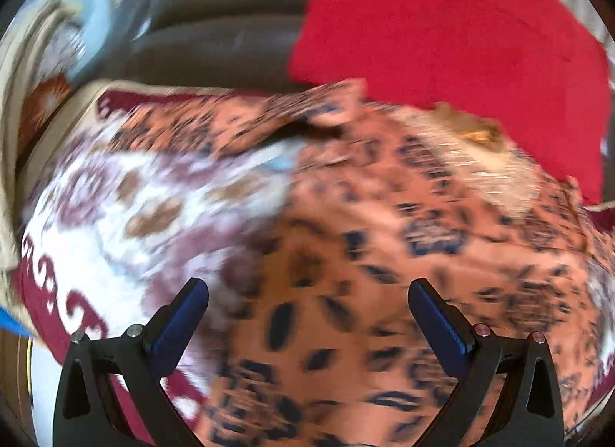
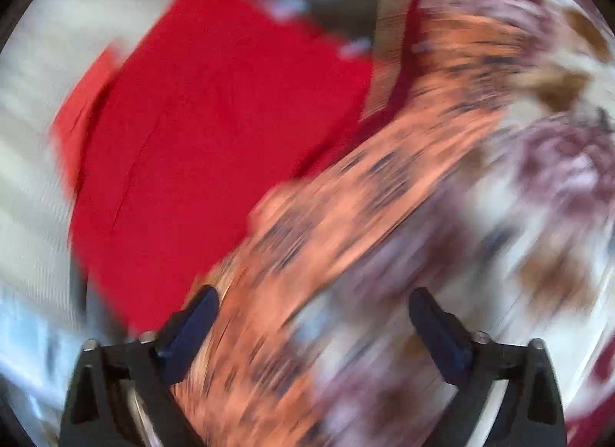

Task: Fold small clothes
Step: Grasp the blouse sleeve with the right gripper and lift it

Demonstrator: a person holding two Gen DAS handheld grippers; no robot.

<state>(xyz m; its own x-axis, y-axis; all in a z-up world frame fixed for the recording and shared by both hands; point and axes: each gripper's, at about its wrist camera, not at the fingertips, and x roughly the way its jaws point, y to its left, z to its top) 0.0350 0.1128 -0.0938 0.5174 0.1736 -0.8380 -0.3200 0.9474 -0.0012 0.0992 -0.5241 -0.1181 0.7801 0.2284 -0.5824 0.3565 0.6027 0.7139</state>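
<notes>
An orange garment with a dark blue print (image 1: 384, 239) lies spread over a white and maroon patterned cloth (image 1: 115, 216). My left gripper (image 1: 307, 293) hangs above the garment with its jaws wide apart and nothing between the blue pads (image 1: 180, 324). In the blurred right wrist view the same orange garment (image 2: 346, 216) runs as a diagonal band from the lower left to the upper right. My right gripper (image 2: 313, 304) is over it, jaws spread, the fabric showing between the fingers but not pinched.
A red cloth (image 1: 461, 43) lies behind the orange garment, also large in the right wrist view as red cloth (image 2: 211, 131). A dark brown sofa back (image 1: 223, 31) stands behind. Pale ribbed fabric (image 2: 34, 177) fills the left of the right wrist view.
</notes>
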